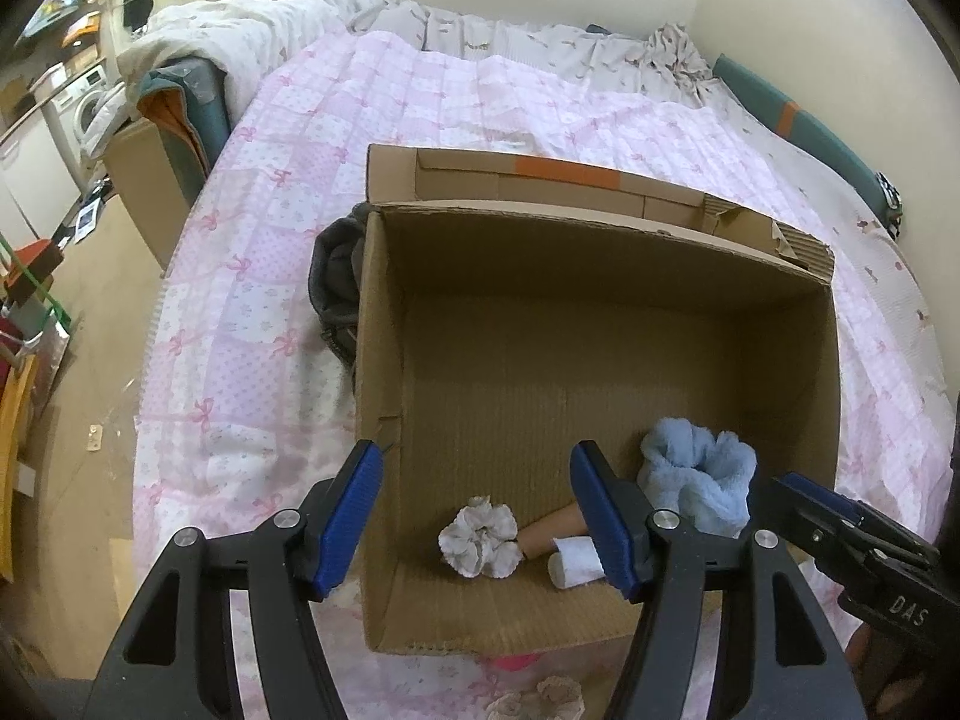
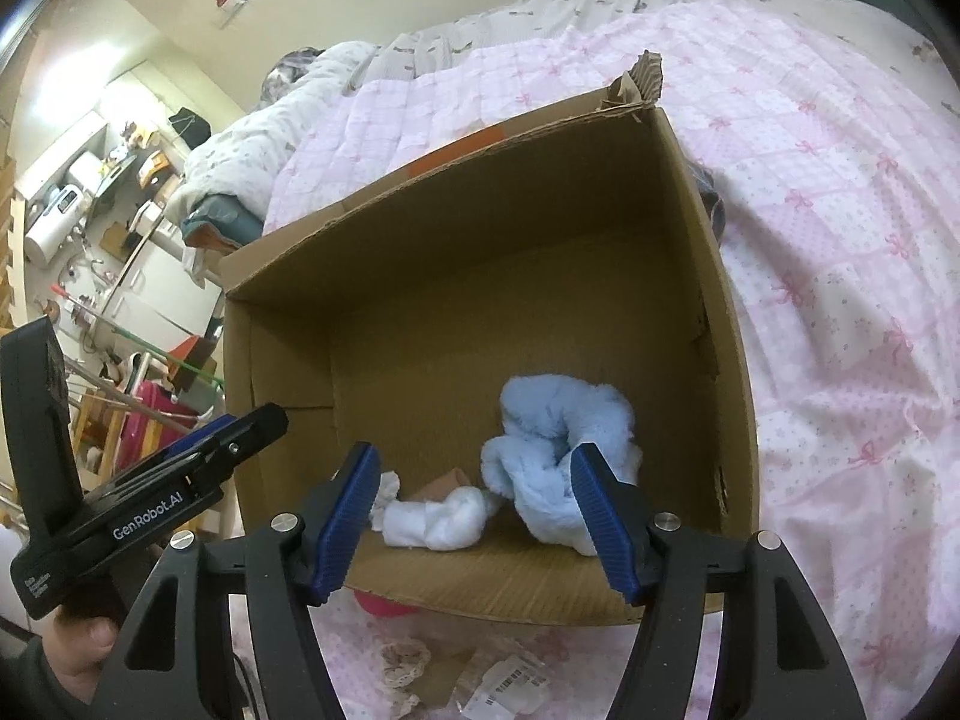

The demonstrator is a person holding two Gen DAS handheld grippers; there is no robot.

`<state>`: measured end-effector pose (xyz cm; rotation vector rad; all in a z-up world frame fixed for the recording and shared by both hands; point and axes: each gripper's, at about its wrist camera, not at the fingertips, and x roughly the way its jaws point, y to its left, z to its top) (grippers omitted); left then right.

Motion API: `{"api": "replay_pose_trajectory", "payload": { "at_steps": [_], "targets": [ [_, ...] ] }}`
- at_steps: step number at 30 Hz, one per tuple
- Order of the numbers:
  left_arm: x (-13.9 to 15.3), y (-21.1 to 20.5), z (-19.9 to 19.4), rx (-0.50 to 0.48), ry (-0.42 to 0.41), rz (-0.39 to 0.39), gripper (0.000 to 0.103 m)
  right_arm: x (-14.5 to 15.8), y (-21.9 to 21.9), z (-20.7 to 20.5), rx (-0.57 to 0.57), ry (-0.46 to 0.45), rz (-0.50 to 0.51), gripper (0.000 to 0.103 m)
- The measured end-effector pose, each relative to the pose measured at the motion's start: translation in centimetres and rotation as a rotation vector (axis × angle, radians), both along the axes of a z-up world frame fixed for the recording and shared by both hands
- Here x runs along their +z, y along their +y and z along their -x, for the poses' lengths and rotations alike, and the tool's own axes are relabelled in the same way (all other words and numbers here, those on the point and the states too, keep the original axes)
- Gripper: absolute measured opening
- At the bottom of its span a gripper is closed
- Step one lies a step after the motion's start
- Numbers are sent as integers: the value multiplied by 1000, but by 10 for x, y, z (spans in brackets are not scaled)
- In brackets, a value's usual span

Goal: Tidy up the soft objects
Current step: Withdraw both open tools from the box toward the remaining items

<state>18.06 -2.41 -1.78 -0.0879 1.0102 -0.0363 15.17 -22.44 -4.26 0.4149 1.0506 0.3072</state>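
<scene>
Grippers wide, empty — left gripper (image 1: 474, 522), right gripper (image 2: 474, 519) — above cardboard box (image 1: 384, 324).

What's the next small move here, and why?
Probably draw one gripper back and down to the soft items still on the quilt in front of the cardboard box, such as the lacy piece. Both grippers, left and right, are open and empty; the blue towel is already boxed.

Cardboard box (image 1: 384, 312): matt corrugated brown. Blue towel (image 2: 558, 450): fluffy terry cloth. Quilt (image 1: 252, 276): soft printed pink fabric.
</scene>
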Motion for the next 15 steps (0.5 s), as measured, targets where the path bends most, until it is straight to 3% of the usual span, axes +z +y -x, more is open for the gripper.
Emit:
{"api": "replay_pose_trajectory", "payload": {
  "at_steps": [8,15],
  "targets": [
    [23,21,19,19,-37,-7,62,2,3,4,-1,0,19,70],
    [19,40,48,62,-9,12,62,1,2,11,-9,16,36,70]
  ]
}}
